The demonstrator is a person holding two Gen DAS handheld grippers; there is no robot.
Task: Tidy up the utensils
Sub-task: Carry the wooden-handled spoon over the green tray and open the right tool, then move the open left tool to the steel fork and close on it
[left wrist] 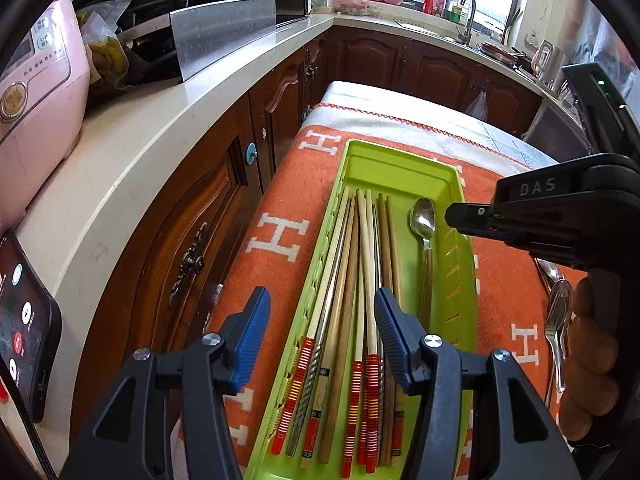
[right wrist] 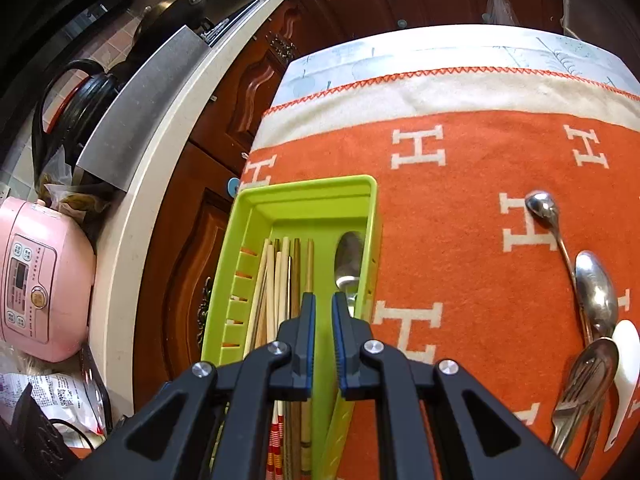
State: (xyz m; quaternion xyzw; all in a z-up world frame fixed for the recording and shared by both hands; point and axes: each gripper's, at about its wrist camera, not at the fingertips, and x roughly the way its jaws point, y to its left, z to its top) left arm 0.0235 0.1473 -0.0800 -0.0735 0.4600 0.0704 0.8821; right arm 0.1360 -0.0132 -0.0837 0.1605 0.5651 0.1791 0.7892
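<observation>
A green tray [left wrist: 400,152] [right wrist: 304,188] lies on the orange cloth. It holds several chopsticks [left wrist: 360,260] [right wrist: 276,272] on its left side and a metal spoon [left wrist: 423,218] [right wrist: 350,256] lying flat on its right side. My left gripper [left wrist: 322,312] is open and hovers over the chopsticks' near ends without touching them. My right gripper [right wrist: 324,308] [left wrist: 454,216] hangs over the tray's right part, just left of the spoon's handle. Its jaws are narrowly parted, with only the tray floor showing between them. Loose spoons [right wrist: 596,292], a fork [right wrist: 588,380] [left wrist: 558,312] and a white spoon [right wrist: 626,360] lie on the cloth to the right.
The orange cloth [right wrist: 460,200] covers a table with dark wooden cabinets [left wrist: 224,200] close on its left. The pale counter [left wrist: 120,168] carries a pink rice cooker [left wrist: 36,100] [right wrist: 36,280], pots and a phone [left wrist: 24,340]. A hand [left wrist: 588,360] grips the right tool.
</observation>
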